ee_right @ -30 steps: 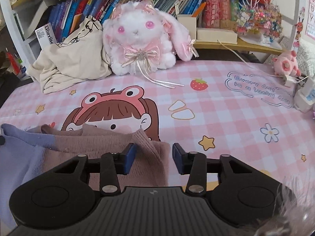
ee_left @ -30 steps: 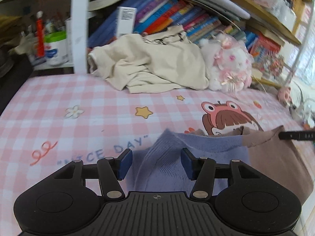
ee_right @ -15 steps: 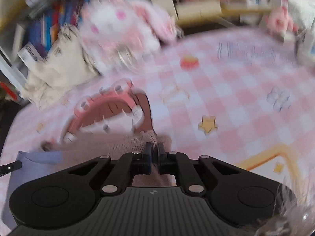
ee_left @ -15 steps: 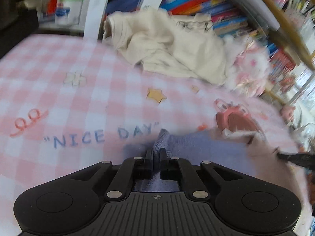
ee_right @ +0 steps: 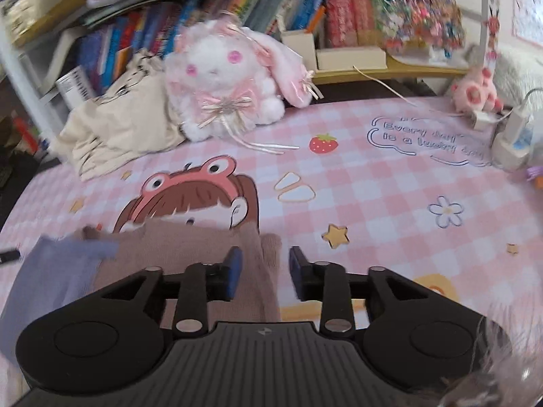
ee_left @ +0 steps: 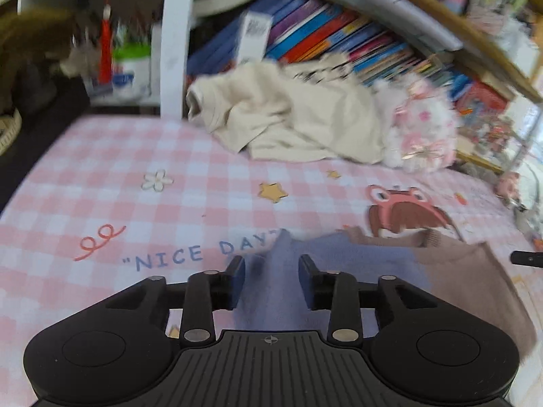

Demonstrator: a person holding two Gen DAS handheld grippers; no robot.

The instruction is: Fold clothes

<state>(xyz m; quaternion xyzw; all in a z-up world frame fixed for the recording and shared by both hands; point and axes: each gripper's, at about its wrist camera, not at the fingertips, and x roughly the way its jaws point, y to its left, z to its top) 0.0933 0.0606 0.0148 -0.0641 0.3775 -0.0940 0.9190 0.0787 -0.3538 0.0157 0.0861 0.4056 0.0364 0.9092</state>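
Here, sweater (ee_left: 356,264) lies near mat (ee_right: 390,203) edge.

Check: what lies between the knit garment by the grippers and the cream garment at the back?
Bare checked cloth, printed with a star and "NICE DAY", lies between the lilac-and-brown sweater and the cream garment. Left wrist view shows it.

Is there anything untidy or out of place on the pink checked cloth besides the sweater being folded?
Yes. A cream garment lies crumpled in a heap against the books at the back, beside the plush rabbit, not folded. The blue and brown sweater lies near both grippers, its top edge uneven.
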